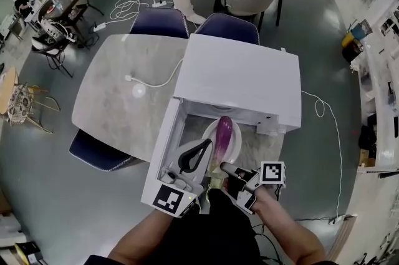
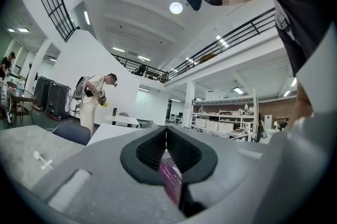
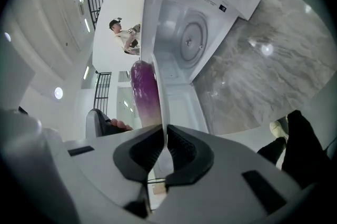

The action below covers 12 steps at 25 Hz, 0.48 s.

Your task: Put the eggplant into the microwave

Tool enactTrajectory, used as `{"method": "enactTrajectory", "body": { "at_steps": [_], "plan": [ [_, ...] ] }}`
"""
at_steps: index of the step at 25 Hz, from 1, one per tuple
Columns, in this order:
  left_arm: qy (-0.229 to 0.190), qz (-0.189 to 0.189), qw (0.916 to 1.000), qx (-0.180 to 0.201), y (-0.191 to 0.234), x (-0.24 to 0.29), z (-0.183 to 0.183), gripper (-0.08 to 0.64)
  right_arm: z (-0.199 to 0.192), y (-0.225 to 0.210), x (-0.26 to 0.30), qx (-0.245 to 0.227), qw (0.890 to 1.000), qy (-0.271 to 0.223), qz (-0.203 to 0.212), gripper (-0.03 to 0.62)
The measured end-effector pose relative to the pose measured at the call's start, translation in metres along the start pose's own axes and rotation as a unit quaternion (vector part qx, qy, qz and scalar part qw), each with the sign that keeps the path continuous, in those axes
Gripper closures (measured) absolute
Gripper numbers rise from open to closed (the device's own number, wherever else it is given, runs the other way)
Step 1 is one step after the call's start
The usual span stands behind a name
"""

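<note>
A purple eggplant (image 1: 223, 134) lies on a white plate (image 1: 237, 140) held just in front of the open white microwave (image 1: 240, 73). My right gripper (image 1: 225, 168) is shut on the plate's near rim; in the right gripper view the thin plate edge (image 3: 160, 91) runs out from between the pads of the right gripper (image 3: 164, 136), with the eggplant (image 3: 143, 92) beside it. My left gripper (image 1: 207, 145) is at the plate's left rim with its tips together. In its own view the left gripper (image 2: 166, 138) shows a strip of eggplant (image 2: 171, 181) in the gap behind the tips.
The microwave door (image 1: 163, 151) hangs open on the left, next to my left gripper. Inside, the cavity holds a turntable (image 3: 188, 37). A white cable and puck (image 1: 137, 89) lie on the grey marble table (image 1: 115, 101). Blue chairs (image 1: 159, 22) and a standing person are beyond.
</note>
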<state>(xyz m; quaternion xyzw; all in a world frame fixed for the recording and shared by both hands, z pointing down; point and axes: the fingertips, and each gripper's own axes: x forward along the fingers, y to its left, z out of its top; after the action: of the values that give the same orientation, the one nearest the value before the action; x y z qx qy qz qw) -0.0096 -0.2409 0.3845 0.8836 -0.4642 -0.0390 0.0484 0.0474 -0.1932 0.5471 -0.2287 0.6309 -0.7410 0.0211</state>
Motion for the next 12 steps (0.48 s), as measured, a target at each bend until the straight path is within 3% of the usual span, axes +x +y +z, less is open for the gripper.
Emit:
{"method": "enactTrajectory", "body": {
  "at_steps": [12],
  "plan": [
    [0.008, 0.010, 0.9998, -0.017, 0.030, 0.042, -0.075, 0.551, 0.060, -0.066, 0.059, 0.032, 0.997, -0.065, 0.015, 0.571]
  ]
}}
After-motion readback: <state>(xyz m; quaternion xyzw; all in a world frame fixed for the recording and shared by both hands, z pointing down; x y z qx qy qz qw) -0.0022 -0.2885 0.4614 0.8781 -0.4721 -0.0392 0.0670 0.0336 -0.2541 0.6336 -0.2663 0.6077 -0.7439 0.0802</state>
